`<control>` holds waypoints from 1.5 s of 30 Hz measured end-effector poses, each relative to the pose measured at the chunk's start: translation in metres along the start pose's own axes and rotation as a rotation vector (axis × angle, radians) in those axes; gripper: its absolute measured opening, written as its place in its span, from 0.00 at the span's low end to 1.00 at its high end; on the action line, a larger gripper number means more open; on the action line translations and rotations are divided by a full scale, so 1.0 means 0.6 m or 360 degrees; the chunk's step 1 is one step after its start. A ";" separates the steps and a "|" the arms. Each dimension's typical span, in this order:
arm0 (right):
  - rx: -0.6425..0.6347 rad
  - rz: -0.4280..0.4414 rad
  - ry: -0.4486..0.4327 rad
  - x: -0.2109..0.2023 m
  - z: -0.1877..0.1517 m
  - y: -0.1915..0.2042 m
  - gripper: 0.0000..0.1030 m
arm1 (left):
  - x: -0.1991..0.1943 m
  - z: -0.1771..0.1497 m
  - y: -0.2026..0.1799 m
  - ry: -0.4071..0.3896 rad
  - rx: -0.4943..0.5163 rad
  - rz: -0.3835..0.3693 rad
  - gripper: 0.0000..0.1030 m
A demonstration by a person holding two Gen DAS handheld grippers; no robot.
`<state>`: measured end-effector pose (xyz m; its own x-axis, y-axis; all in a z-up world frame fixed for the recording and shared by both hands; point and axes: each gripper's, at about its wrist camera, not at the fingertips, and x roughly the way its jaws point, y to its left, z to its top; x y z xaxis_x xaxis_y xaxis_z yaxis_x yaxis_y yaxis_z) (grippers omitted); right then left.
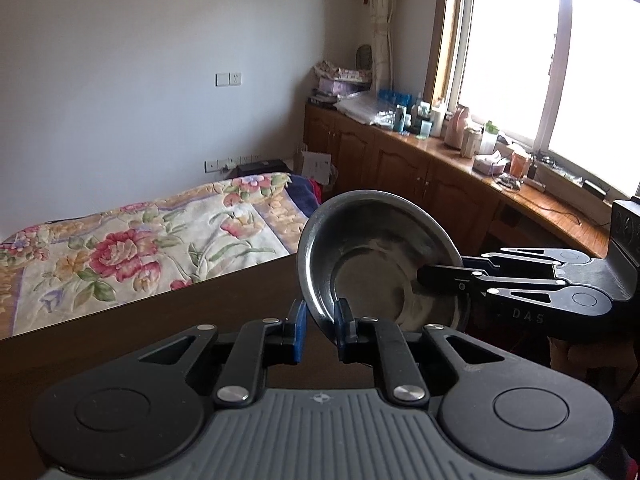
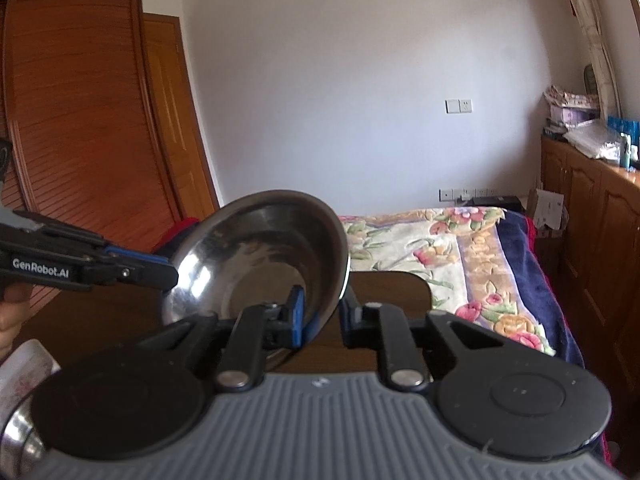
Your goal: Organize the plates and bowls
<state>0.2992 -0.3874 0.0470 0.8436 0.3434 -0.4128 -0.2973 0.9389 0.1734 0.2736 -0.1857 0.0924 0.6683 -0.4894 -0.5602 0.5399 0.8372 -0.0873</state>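
Observation:
A steel bowl point(image 1: 380, 252) is held tilted in the air above the dark wooden table point(image 1: 160, 332). My left gripper point(image 1: 322, 330) is shut on its near rim. My right gripper point(image 1: 440, 276) comes in from the right and grips the opposite rim. In the right wrist view the same bowl point(image 2: 260, 256) sits between my right gripper's fingers point(image 2: 320, 316), and my left gripper point(image 2: 160, 272) pinches its left rim. A white flowered dish point(image 2: 24, 372) and another steel bowl point(image 2: 20, 440) lie at the lower left.
A bed with a floral quilt point(image 1: 140, 248) stands beyond the table. Wooden cabinets with bottles and clutter point(image 1: 440, 128) run under the window. A wooden wardrobe point(image 2: 80, 120) stands at the left in the right wrist view.

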 end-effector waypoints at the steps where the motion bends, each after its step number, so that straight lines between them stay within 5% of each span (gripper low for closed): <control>1: -0.0008 0.0000 -0.0007 -0.005 0.001 0.005 0.20 | -0.010 -0.002 -0.001 -0.0014 -0.0004 0.0002 0.44; 21: -0.0142 -0.0015 -0.0073 -0.106 -0.022 0.106 0.20 | -0.161 -0.107 -0.025 -0.0113 0.0027 0.0033 0.44; 45: -0.0088 0.0089 0.0016 -0.128 -0.120 0.173 0.20 | -0.214 -0.249 -0.023 -0.0100 -0.0067 0.0122 0.45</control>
<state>0.1714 -0.3147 0.0327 0.8206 0.3953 -0.4127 -0.3682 0.9180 0.1472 0.1038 -0.0978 0.0424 0.7382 -0.4368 -0.5141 0.4650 0.8816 -0.0813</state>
